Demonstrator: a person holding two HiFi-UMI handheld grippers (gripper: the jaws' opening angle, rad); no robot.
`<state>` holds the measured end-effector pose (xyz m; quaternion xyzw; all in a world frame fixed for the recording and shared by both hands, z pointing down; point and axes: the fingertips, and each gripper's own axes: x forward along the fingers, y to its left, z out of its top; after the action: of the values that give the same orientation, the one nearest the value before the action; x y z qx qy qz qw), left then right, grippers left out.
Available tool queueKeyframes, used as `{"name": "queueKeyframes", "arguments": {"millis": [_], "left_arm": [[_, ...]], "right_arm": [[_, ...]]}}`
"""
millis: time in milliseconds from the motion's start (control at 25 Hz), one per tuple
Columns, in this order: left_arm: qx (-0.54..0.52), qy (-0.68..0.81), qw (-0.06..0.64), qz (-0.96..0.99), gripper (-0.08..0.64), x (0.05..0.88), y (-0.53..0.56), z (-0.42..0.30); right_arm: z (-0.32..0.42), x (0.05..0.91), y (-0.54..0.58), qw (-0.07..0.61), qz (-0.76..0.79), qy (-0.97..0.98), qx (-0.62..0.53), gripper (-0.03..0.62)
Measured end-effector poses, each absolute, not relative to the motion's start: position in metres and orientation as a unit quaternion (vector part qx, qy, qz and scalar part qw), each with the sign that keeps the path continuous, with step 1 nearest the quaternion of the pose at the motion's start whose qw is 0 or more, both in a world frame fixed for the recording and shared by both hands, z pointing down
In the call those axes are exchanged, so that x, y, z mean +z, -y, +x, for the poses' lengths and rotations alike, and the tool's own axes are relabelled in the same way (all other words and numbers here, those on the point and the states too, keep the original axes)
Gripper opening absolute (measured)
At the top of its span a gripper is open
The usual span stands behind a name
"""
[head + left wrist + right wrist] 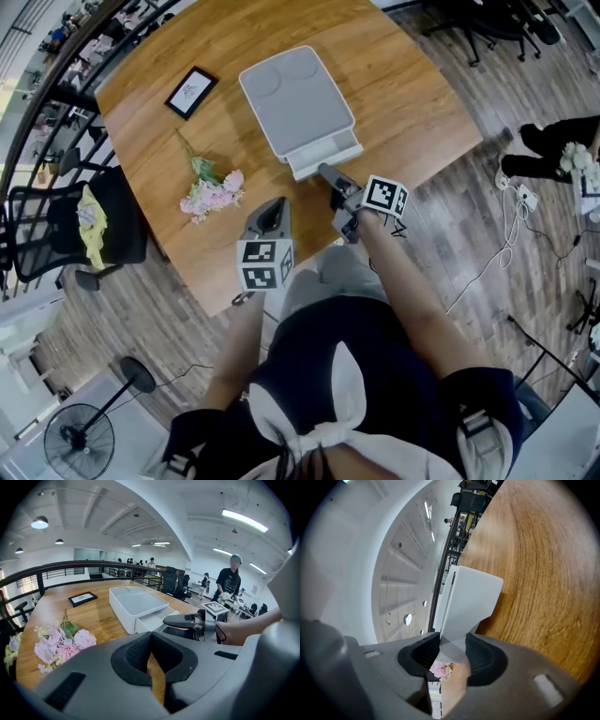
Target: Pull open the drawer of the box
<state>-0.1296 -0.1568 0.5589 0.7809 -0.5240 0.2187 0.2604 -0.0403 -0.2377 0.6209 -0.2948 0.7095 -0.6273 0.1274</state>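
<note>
A white box (295, 98) lies flat on the wooden table (412, 84). Its drawer (323, 155) sticks out a little from the near end. My right gripper (323, 172) is shut on the drawer's front panel (468, 602), which sits between both pads in the right gripper view. In the left gripper view the box (136, 603), the partly open drawer (152, 620) and the right gripper (166, 625) show ahead. My left gripper (274, 211) hovers over the table's near edge, left of the drawer, its jaws (150, 634) shut with nothing in them.
A bunch of pink flowers (211, 192) lies left of the box, and a black picture frame (190, 92) sits further back. A black chair (80, 230) stands at the table's left side. A fan (80, 441) and cables are on the floor. A person (229, 581) stands in the background.
</note>
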Motion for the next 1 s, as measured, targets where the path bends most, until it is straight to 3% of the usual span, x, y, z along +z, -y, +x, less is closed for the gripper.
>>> {"name": "queueKeyframes", "arguments": {"millis": [1000], "left_arm": [[0.220, 0.511, 0.261, 0.789, 0.017, 0.557, 0.142, -0.127]], "right_arm": [[-0.031, 0.620, 0.210, 0.128, -0.304, -0.704, -0.629, 0.172]]}}
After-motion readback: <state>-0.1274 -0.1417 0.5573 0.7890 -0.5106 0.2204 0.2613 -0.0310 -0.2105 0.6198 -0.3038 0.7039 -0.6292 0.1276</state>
